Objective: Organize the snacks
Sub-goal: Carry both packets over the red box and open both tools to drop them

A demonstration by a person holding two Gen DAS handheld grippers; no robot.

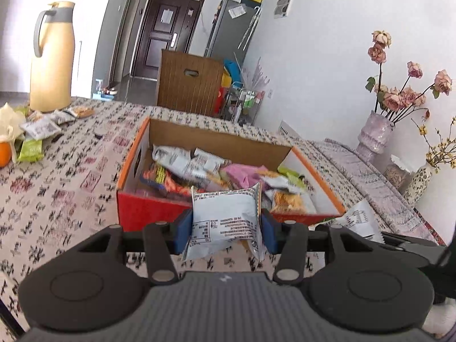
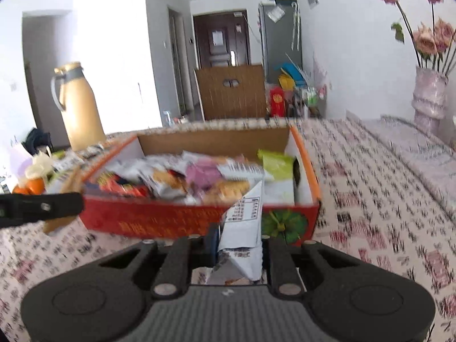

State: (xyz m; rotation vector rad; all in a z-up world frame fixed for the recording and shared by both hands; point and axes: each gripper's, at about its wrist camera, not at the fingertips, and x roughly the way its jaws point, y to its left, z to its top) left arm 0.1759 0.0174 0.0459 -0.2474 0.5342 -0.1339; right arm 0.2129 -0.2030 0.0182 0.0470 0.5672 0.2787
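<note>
Left wrist view. Left gripper (image 1: 226, 229) clamping a white packet (image 1: 225, 222) crosswise between its blue pads (image 1: 182, 232), jaws part-way apart to suit the puffy width. Packet hanging just short of the near red wall of the box (image 1: 148, 212), apparently lined up for dropping in. Box sitting open on the patterned tablecloth (image 1: 57, 193), already crowded with mixed packets. More loose packets (image 1: 42, 126) lying well apart at far left, near a tan jug (image 1: 52, 57), presumably awaiting collection. Second white packet (image 1: 360, 222) showing at right, beside the box corner.

Right wrist view, blurred. Right gripper (image 2: 240, 252) pinching tight on a thin folded white packet (image 2: 245, 228), jaws nearly together since the wrapper is flat. Packet standing edge-up before the box front (image 2: 171, 222), seemingly also heading for the box. Vase of flowers (image 2: 429, 97) standing clear at right.
</note>
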